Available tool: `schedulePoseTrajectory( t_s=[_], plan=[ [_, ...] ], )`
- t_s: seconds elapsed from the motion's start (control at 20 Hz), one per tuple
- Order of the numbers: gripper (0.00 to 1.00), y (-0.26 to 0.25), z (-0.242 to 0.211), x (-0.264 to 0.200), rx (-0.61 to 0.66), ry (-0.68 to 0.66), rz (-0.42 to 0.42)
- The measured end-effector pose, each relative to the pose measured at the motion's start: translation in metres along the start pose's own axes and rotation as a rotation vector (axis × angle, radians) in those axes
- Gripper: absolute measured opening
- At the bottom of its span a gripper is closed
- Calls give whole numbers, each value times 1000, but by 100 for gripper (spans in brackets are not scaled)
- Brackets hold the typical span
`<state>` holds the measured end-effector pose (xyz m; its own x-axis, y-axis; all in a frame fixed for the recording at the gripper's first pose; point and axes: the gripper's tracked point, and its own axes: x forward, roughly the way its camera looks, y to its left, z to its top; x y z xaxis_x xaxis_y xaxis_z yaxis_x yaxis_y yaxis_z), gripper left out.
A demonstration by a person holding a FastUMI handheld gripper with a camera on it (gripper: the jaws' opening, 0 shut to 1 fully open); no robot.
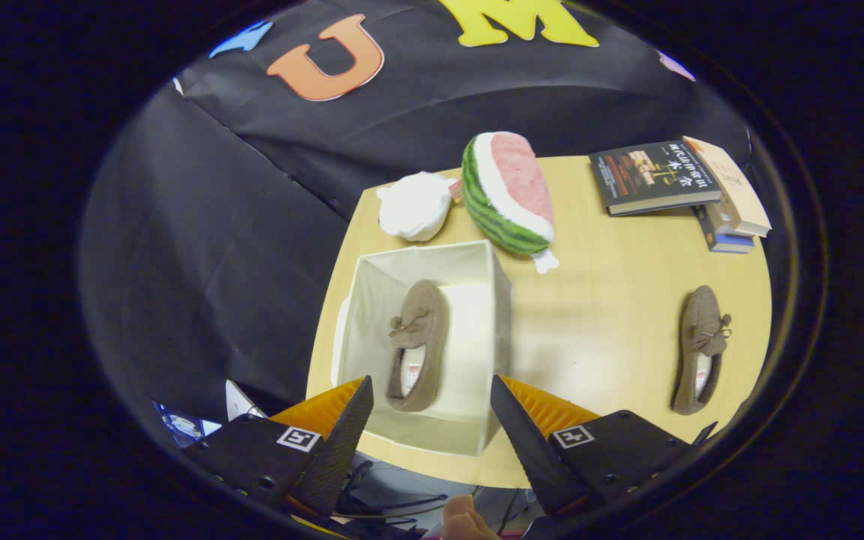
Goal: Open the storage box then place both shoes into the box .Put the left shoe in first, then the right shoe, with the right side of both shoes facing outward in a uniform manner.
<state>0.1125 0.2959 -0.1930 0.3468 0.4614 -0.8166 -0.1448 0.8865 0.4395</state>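
Note:
An open white storage box (372, 300) stands on the wooden table (604, 322), just ahead of my fingers. One brown moccasin shoe (417, 341) lies inside the box, toe pointing away. The other brown shoe (700, 345) lies on the table far to the right of the box, toe also pointing away. My gripper (430, 394) hovers above the near edge of the box, open, with nothing between its fingers. The shoe in the box shows in the gap between them.
Beyond the box lie a watermelon-slice plush (507, 195) and a white bundle (415, 206). A stack of books (676, 184) sits at the table's far right corner. A fingertip (462, 521) shows below the gripper. Bare tabletop lies between box and right shoe.

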Motion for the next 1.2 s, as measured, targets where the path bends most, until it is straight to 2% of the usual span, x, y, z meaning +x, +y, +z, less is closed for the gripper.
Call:
schedulePoseTrajectory(
  t_s=[0.4,0.6,0.8,1.0,1.2],
  plan=[
    [96,-147,2,-28,95,-10,-94],
    [96,-209,-9,-28,137,16,-127],
    [96,-266,-18,-30,111,17,-177],
    [96,-328,-24,-30,114,14,-258],
    [96,-378,-38,-10,146,48,-309]
  ],
)
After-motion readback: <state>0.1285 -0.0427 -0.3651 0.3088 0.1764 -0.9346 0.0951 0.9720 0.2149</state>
